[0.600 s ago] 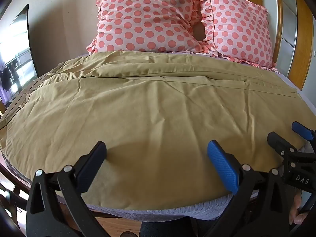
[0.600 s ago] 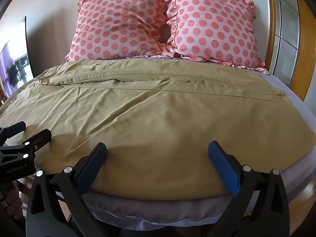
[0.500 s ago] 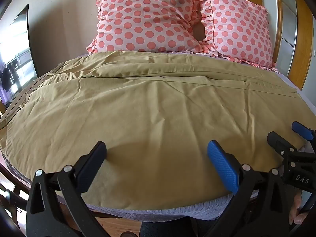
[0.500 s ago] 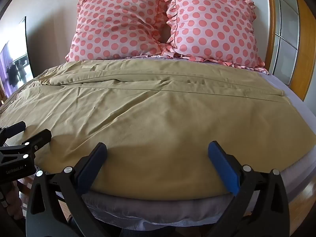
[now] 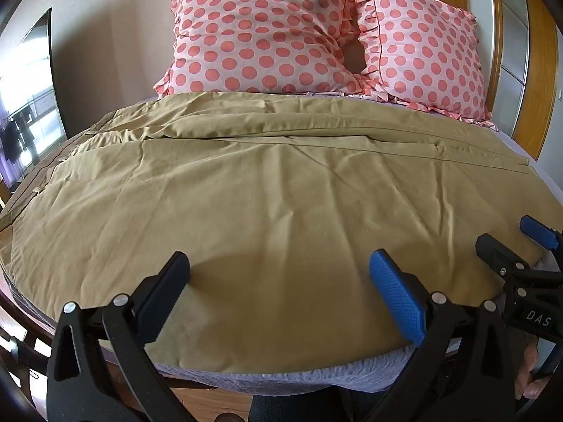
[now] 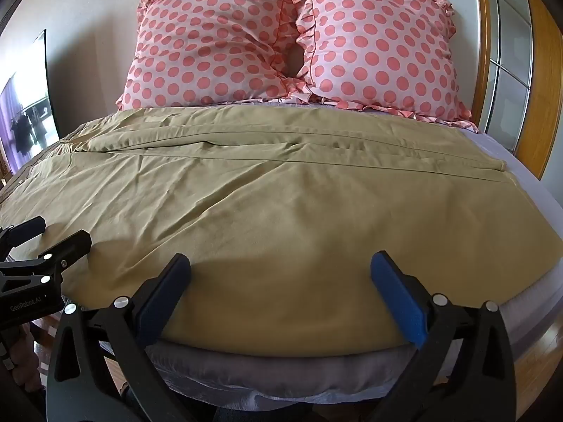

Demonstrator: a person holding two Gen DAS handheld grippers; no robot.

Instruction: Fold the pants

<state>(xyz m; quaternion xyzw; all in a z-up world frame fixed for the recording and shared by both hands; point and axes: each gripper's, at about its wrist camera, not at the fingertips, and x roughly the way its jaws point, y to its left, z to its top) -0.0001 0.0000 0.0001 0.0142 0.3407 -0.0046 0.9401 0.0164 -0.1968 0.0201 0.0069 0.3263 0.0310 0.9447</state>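
The pants [image 5: 274,211] are laid flat across the bed [image 5: 281,379], with their long axis running from left to right. The waistband is seen at the left edge, and the leg hems end at the right, near the bare lilac sheet [image 6: 506,154]. One leg is laid nearer the pillows and the other nearer the foot of the bed; a straight seam line is seen between them. The cloth is a plain khaki-olive woven fabric, matte, with soft creases fanning out from the middle and a few small folds near the waist.

Two square pillows [image 6: 288,42] in pink with coral dots and frilled edges are propped against the wall behind the pants.

The left gripper [image 5: 279,281] is held over the near edge of the pants with its jaws spread wide, nothing between them. The right gripper [image 6: 280,281] is held likewise, jaws apart and empty, above the same near edge further to the right. One finger of each is black, and the other is faced with a blue ribbed pad [image 5: 396,295].
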